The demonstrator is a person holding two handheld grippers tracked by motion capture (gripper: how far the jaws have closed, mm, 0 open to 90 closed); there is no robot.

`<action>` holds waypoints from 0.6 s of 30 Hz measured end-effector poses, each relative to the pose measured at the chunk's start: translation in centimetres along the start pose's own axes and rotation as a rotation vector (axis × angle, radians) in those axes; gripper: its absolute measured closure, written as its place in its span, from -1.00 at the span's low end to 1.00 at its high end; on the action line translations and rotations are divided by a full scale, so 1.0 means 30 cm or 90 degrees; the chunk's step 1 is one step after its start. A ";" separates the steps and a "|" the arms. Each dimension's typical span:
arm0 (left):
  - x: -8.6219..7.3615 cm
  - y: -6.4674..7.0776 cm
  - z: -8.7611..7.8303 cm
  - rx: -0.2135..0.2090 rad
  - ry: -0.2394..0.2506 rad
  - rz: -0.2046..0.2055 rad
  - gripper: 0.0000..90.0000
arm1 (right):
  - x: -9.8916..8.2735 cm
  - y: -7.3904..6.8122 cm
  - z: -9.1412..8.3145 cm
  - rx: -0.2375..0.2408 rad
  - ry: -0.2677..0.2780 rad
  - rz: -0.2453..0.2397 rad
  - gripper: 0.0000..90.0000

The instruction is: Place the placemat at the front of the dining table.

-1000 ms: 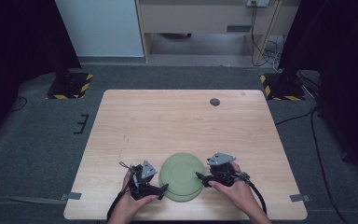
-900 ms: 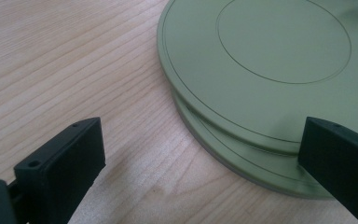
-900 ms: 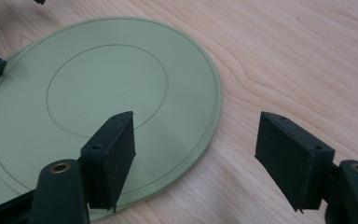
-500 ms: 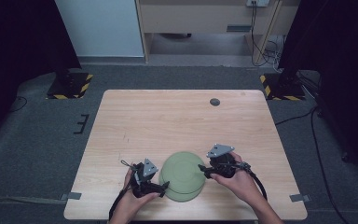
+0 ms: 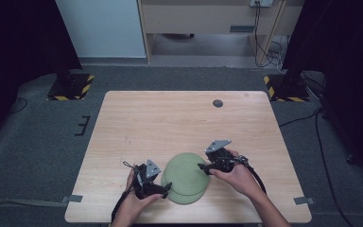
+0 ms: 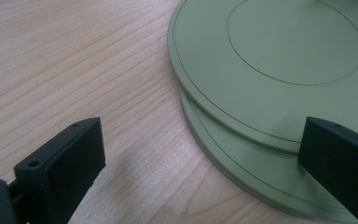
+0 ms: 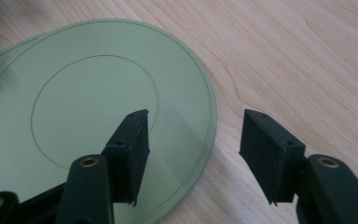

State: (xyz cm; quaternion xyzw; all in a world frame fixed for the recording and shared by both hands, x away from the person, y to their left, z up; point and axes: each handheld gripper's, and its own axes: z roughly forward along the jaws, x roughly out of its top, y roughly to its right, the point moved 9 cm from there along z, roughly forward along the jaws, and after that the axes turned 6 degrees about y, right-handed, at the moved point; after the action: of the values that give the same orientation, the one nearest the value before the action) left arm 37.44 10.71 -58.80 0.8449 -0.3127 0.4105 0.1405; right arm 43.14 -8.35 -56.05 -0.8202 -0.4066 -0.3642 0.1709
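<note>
high view: two green plates sit near the front edge of the desk [image 5: 137, 118], the top plate [image 5: 188, 171] now slid toward the right and back, so the bottom plate [image 5: 182, 197] peeks out at the front and left — a second ago they were stacked almost flush.

right gripper [image 5: 202, 166] straddles the top plate's right rim, one jaw over the plate and the other outside it above the wood; in the right gripper view there is daylight between the pads and the rim. its jaws have just been closing, but they are released as yet, not gripping. the hand has also shifted to the right and back.

left gripper [image 5: 168, 187] stays put at the left of the stack, jaws spread wide, one beside the plates on the wood and one over the bottom plate's rim — not pinching anything.

judging by the offset, the plates are being separated; the top one looks ready to be pinched and lifted away.
</note>
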 end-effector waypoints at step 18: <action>0.002 -0.016 0.010 0.009 0.003 -0.007 -1.00 | -0.019 0.019 0.064 0.063 -0.019 0.075 -0.31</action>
State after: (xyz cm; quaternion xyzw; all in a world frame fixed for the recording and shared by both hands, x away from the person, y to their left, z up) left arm 37.96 10.91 -58.92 0.8468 -0.3050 0.4137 0.1373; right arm 44.23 -7.90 -57.76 -0.8389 -0.3774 -0.3205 0.2260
